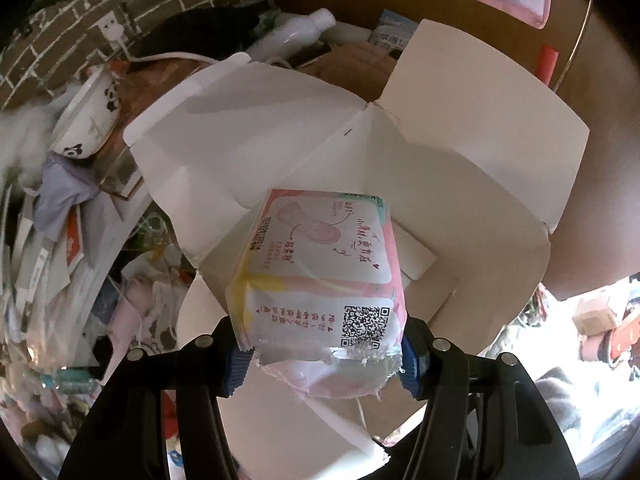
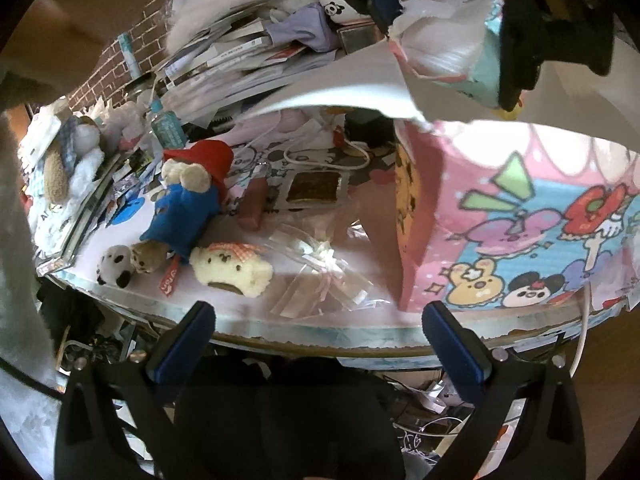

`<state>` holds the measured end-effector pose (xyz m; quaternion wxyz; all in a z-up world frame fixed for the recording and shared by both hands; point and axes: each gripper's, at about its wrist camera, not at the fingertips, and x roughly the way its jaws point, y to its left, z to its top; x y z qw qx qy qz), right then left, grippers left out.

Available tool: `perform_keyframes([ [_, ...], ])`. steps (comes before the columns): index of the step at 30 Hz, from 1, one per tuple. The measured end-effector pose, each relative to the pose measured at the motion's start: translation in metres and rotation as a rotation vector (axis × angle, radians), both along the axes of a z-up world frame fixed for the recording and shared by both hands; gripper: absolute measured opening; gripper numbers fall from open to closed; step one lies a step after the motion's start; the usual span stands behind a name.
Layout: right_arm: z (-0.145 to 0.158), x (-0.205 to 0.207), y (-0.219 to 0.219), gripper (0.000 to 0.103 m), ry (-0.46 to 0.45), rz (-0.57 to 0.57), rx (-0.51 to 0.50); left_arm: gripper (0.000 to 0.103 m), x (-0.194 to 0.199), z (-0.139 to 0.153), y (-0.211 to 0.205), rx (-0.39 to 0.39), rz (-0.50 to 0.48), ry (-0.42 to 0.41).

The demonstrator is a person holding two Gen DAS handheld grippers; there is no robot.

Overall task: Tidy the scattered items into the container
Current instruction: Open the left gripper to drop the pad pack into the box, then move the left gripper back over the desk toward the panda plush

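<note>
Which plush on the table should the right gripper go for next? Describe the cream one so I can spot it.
Start at the big pink cartoon box on the table's right. Left of it, past the crinkled clear wrapper near the front edge, lies the cream plush. Unlike the blue-coated bear with the red hat behind it, it is pale, fluffy and wears an orange checked cap.
</note>
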<state>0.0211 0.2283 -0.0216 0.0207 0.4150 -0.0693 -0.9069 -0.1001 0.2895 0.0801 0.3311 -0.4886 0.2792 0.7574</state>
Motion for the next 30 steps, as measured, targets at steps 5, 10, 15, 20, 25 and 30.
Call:
perform_keyframes([
  [5,0.002,0.002,0.005,0.103,0.009,-0.012,-0.007,0.056,0.002,-0.001,0.006,-0.040,-0.020,0.019],
  [10,0.002,0.002,0.007,0.103,0.006,-0.020,-0.010,0.063,0.007,-0.005,0.007,-0.072,-0.043,0.051],
  [15,0.001,0.002,0.008,0.103,0.006,-0.019,-0.012,0.073,0.007,-0.001,0.005,-0.050,-0.040,0.060],
  [20,0.001,0.003,0.008,0.103,0.006,-0.022,-0.011,0.081,0.013,0.018,-0.003,0.015,-0.032,0.123],
  [25,-0.001,0.003,0.008,0.103,0.004,-0.022,-0.010,0.082,0.025,0.041,-0.021,0.094,-0.023,0.213],
  [30,-0.002,0.003,0.004,0.103,0.006,-0.008,-0.008,0.082,0.037,0.068,-0.061,0.209,0.023,0.309],
])
